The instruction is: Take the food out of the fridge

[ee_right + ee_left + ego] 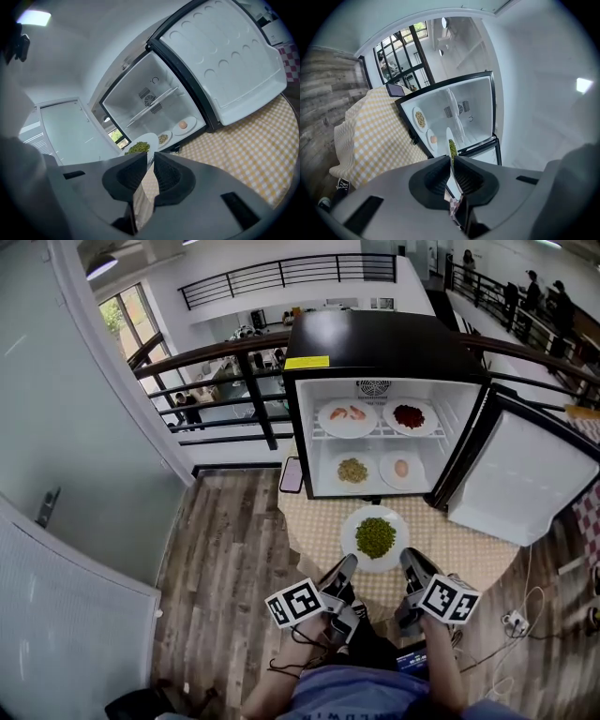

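Note:
A white plate of green peas (pixel 375 538) hangs over the checked table, just in front of the open black mini fridge (pixel 375 343). My left gripper (pixel 349 564) is shut on the plate's near left rim and my right gripper (pixel 409 560) on its near right rim. The left gripper view has the plate (pixel 451 149) edge-on, running into the left gripper (pixel 452 160). From the right gripper view the peas (pixel 139 147) lie just beyond the right gripper (pixel 150 157). Inside the fridge, shrimp (pixel 347 414) and a red food (pixel 410 416) sit on the upper shelf, grains (pixel 352 470) and an egg (pixel 401 468) below.
The fridge stands on a round table with a yellow checked cloth (pixel 469 554). Its door (pixel 520 474) swings open to the right. A phone (pixel 292 474) lies at the table's left edge. Wooden floor and a black railing (pixel 216 381) lie to the left, cables (pixel 525 615) on the floor at right.

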Motion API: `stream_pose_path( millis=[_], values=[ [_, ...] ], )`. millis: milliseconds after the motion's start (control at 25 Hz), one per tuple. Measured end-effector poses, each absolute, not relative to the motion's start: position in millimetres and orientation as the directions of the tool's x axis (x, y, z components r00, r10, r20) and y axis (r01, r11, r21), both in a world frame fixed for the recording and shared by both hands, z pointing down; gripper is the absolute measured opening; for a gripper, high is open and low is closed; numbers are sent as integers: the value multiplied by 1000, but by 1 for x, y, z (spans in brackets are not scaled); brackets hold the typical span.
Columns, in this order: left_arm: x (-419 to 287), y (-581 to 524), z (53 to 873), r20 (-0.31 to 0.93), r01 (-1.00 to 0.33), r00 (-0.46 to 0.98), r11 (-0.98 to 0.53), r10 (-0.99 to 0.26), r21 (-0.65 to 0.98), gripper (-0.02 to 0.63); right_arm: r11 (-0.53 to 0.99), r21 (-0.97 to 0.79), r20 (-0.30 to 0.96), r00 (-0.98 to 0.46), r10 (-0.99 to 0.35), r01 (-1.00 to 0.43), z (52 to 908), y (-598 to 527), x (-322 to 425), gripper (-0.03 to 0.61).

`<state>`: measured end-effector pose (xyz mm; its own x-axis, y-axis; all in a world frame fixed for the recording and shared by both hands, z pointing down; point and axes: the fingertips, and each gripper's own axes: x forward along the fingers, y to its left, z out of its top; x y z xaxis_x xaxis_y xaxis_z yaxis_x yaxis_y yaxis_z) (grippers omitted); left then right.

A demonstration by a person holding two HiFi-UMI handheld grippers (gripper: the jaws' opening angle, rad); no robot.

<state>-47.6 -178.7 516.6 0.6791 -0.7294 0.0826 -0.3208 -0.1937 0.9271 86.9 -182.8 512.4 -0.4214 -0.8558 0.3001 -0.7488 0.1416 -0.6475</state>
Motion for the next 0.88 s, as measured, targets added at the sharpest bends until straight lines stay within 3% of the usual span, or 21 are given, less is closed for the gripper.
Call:
stream_pose_path(
  millis=[880],
  values=[
    [-45,-87,511,80,-298,644,-152,-761,942,35,152,-665,333,-473,-816,-731,507,-95,88,55]
  ],
)
